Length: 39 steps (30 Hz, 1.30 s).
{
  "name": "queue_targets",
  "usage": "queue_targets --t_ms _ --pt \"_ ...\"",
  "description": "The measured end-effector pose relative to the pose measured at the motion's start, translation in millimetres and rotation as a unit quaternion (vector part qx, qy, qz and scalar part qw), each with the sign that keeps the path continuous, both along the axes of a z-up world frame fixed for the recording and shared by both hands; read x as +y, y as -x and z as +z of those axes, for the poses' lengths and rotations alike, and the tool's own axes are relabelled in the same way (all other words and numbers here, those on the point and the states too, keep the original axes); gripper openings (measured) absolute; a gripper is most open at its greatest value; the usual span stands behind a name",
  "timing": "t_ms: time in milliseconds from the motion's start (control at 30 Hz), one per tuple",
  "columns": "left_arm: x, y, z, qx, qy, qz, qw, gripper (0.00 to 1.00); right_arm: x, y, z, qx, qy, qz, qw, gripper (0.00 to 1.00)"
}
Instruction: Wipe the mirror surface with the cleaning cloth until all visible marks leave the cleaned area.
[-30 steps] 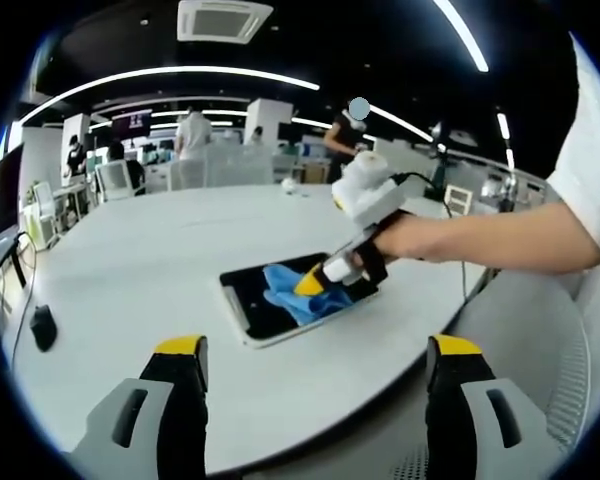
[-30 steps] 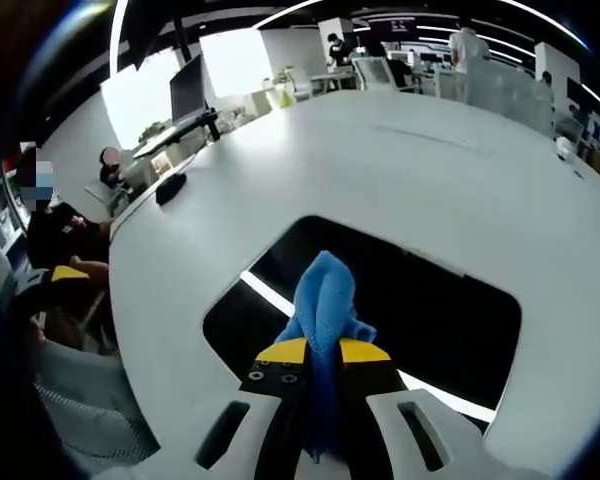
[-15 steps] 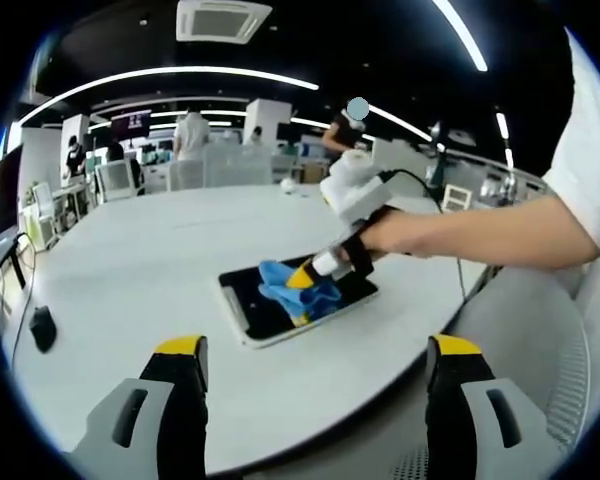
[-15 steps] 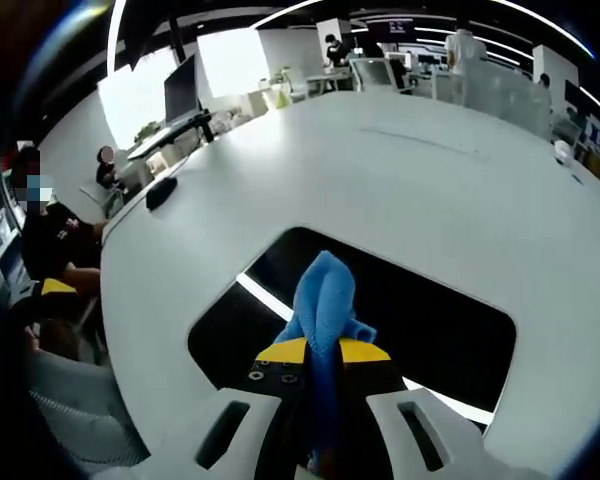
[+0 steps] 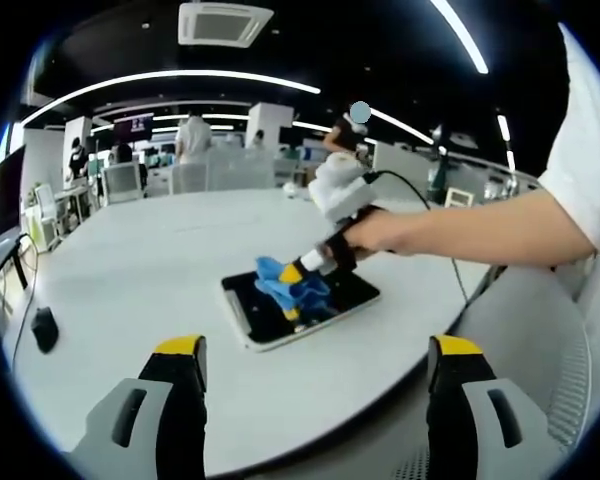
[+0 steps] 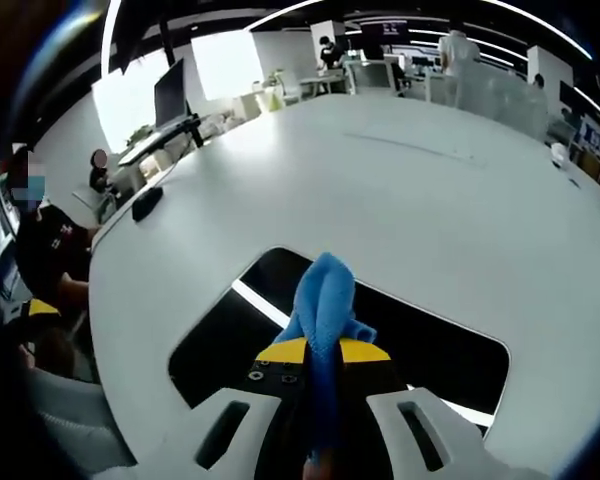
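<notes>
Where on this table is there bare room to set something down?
The white table is bare between the mirror and the dark mouse, and beyond the mirror. Crowded: the mirror itself, under the cloth in the right gripper.

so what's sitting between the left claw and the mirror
Nothing: in the left gripper view, only bare white table runs from the open left claw up to the mirror, where the right claw presses the blue cloth.

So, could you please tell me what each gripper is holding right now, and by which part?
The right gripper is shut on the bunched blue cleaning cloth, pinching its gathered lower end. The left gripper is open and holds nothing.
</notes>
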<state>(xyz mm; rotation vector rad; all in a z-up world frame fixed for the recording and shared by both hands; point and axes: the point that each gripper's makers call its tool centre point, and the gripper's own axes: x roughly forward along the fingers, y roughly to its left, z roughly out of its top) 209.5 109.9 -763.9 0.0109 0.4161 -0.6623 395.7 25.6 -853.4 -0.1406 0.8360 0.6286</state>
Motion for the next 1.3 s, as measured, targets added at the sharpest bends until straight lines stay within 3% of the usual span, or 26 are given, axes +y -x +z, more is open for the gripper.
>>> queue_targets --t_ms 767,1300 --pt "1.5 -0.5 -0.4 0.0 -0.002 0.006 1.0 0.92 0.7 -39.5 0.0 -0.008 0.008 0.001 0.9999 0.05" --pt "0.5 -0.3 -0.8 0.001 -0.002 0.004 1.0 0.92 2.5 -42.9 1.7 -0.013 0.008 0.0 0.9999 0.05"
